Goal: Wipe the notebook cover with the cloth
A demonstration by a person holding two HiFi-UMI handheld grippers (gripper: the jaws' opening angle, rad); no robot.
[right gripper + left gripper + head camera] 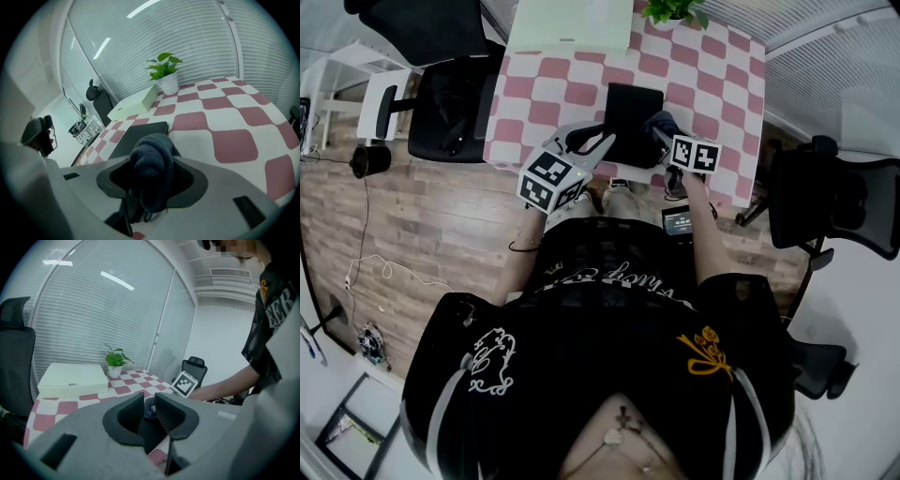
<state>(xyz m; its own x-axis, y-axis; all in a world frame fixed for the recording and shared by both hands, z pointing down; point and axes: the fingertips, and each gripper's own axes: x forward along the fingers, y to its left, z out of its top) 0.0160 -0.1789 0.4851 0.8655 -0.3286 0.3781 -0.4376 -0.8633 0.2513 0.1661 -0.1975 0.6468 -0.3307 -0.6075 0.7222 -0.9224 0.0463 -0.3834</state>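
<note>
Your right gripper is clamped on a bunched dark blue knitted cloth. It looks soft and limp, so grip the wad deep and wipe with its bulging end. Just ahead, the flat black rectangular notebook lies on the pink-and-white checked table. The notebook is probably light with a slick cover. Your left gripper, its jaws narrowly apart on nothing, sits at the notebook's left edge. Pin it there.

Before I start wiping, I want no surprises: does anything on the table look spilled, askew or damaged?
Nothing stands out. The notebook lies flat and closed on the checked table, the potted plant stands upright, and the cloth sits bunched in the right claw.
</note>
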